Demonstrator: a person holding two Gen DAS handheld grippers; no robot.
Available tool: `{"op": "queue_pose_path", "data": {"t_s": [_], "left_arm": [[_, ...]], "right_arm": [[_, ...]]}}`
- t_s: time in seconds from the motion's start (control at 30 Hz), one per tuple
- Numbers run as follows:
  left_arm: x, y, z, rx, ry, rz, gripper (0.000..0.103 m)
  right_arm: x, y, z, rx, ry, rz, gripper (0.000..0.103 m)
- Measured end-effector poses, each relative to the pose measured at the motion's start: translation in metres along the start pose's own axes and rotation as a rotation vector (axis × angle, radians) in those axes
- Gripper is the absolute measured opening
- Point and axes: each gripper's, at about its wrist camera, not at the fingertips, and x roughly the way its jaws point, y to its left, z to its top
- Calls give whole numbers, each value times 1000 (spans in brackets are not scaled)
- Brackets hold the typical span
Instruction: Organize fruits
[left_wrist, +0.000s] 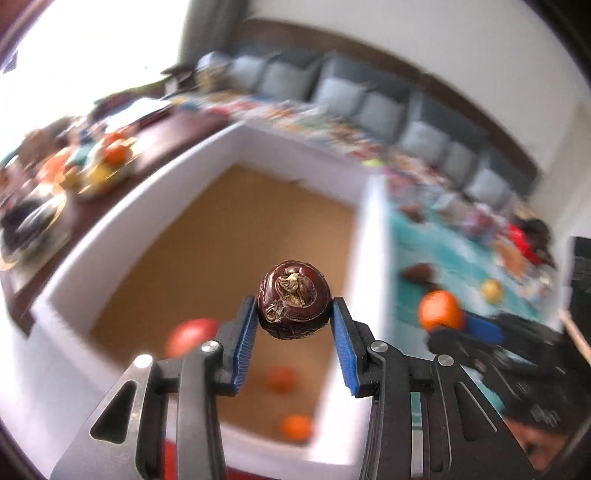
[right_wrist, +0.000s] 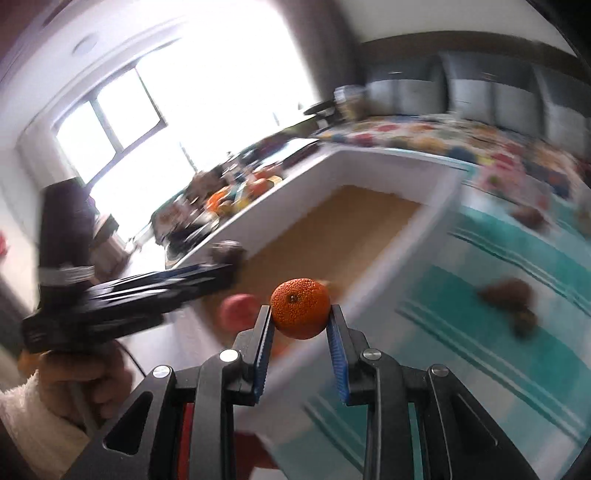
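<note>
My left gripper (left_wrist: 294, 314) is shut on a dark brown, wrinkled round fruit (left_wrist: 294, 299), held in the air over a white box (left_wrist: 110, 221) with a brown floor. Inside the box lie a red fruit (left_wrist: 190, 335) and two small oranges (left_wrist: 281, 378) (left_wrist: 296, 427). My right gripper (right_wrist: 300, 317) is shut on a small orange (right_wrist: 300, 308), above the box's right wall (right_wrist: 413, 251). In the left wrist view the right gripper (left_wrist: 476, 328) with its orange (left_wrist: 440, 310) shows at the right. In the right wrist view the left gripper (right_wrist: 221, 266) shows at the left, gripped by a hand (right_wrist: 85, 373).
A teal striped cloth (right_wrist: 498, 332) lies right of the box, with brown fruits (right_wrist: 508, 293) and a yellow one (left_wrist: 492, 290) on it. A dark table (left_wrist: 155, 147) left of the box carries plates of mixed fruit (left_wrist: 107, 162). Grey sofa cushions (left_wrist: 351, 99) line the back wall.
</note>
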Motion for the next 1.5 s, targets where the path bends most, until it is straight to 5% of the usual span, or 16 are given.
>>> {"op": "queue_pose_path", "data": {"t_s": [0.2, 0.33, 0.5, 0.7, 0.93, 1.13, 1.2, 1.4, 1.5], "left_arm": [[24, 41, -11, -31, 44, 143, 44], [24, 50, -15, -37, 17, 203, 80], [8, 51, -14, -68, -54, 193, 80], [-13, 0, -22, -23, -134, 104, 83], [-23, -115, -53, 193, -150, -95, 84], [15, -211, -105, 391, -3, -243, 89], [34, -231, -126, 439, 48, -279, 89], [92, -273, -153, 595, 91, -185, 89], [118, -269, -142, 582, 95, -123, 89]], "right_arm": [[78, 56, 9, -122, 142, -21, 29], [101, 67, 7, -155, 179, -64, 34], [70, 56, 7, -149, 75, -118, 95], [0, 5, -17, -115, -84, -250, 103], [-74, -131, -135, 45, -8, -552, 103], [-149, -236, -239, 316, 54, -857, 103], [-166, -253, -259, 416, 42, -874, 103], [-174, -277, -268, 491, 24, -863, 103], [-169, -278, -266, 491, 12, -869, 103]]}}
